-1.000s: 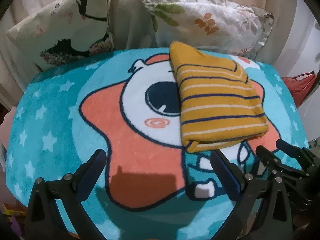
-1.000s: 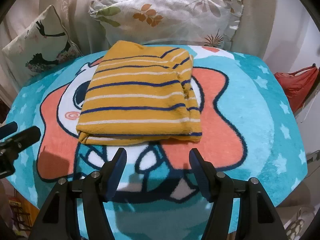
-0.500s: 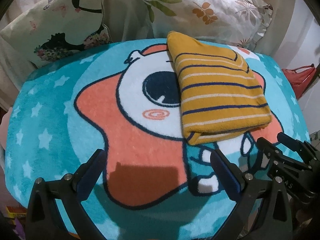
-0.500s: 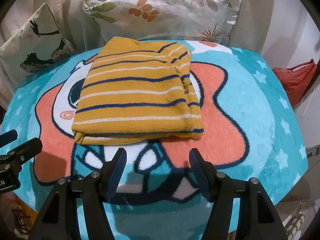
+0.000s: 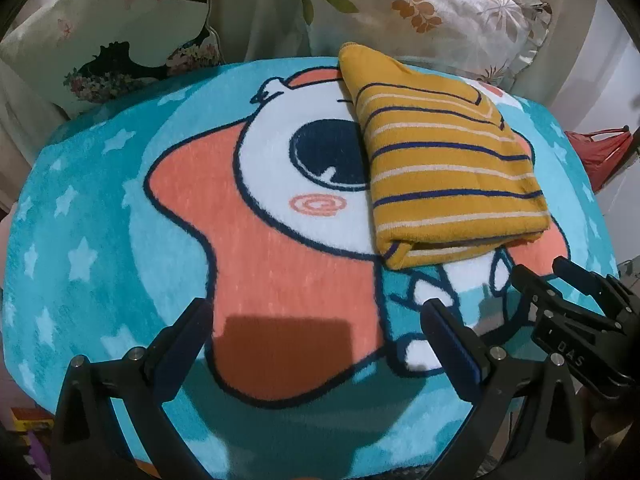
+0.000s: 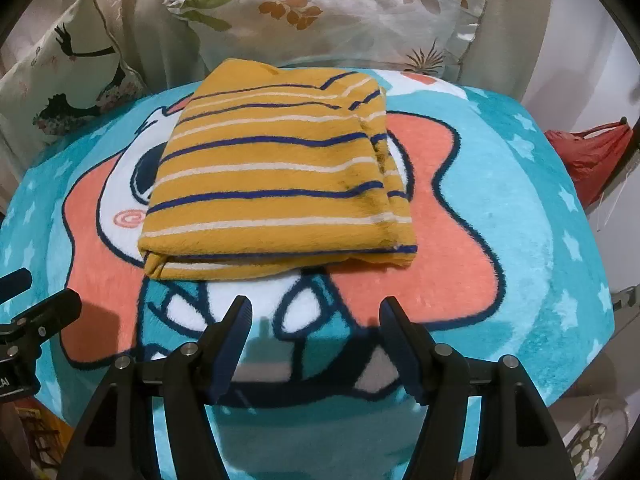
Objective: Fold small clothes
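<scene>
Turquoise cartoon blanket (image 6: 520, 208) covers the surface, two pillows (image 6: 332, 12) behind it at 12 o'clock. Right gripper (image 6: 316, 344) hovers with fingers apart and empty; left gripper (image 5: 316, 340) likewise spread and empty, beside it. At 12 o'clock from the right gripper, near but not touching, lies the striped garment (image 6: 276, 184), folded into a thick block. Judged risk: another fold on so thick a stack may spring open, or a one-layer pinch could drag the top askew.
</scene>
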